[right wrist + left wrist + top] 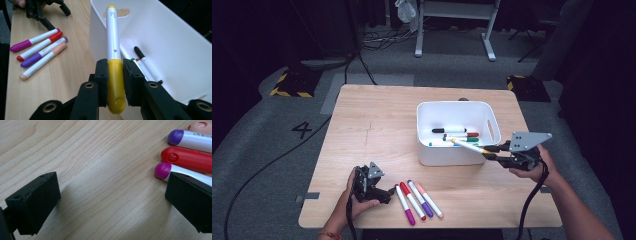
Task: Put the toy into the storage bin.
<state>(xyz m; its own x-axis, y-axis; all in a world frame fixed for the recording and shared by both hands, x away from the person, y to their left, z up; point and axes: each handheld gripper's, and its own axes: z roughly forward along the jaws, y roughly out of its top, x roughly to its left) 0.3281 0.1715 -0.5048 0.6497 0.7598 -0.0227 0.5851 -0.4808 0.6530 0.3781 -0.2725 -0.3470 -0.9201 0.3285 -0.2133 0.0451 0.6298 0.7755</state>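
Jaws first. Left gripper [388,194]: jaws stand wide apart, nothing between them but bare wood; in the left gripper view one jaw partly overlaps the white barrel of the magenta marker [172,171], whether touching it or just above it I cannot tell. The gripper rests low at the near left of the table [377,125], held in the left hand [354,197].

Just right of it, four markers lie side by side on the wood, well clear of the bin: the magenta marker, then red marker [412,200], purple marker [420,198], peach marker [430,201]. All four lie untouched, so judged still to be collected.

Next along, the white bin [459,156] stands at the table's right half. Inside it lie several markers already: a black one [447,130], a red-capped and a green-capped one beside it, and at least one more, hard to separate at this size. Those I take as done.

Far right, the right gripper [490,152]: jaws closed tight on the cap end of the yellow marker [113,47], pads pressing either side of the yellow cap. The barrel juts out over the bin's near right corner, tip above the bin's inside, not yet let go.

Judgement: roughly halfway. A handful of markers binned, one carried over the rim and due for release, four left on the table beside the idle left gripper.
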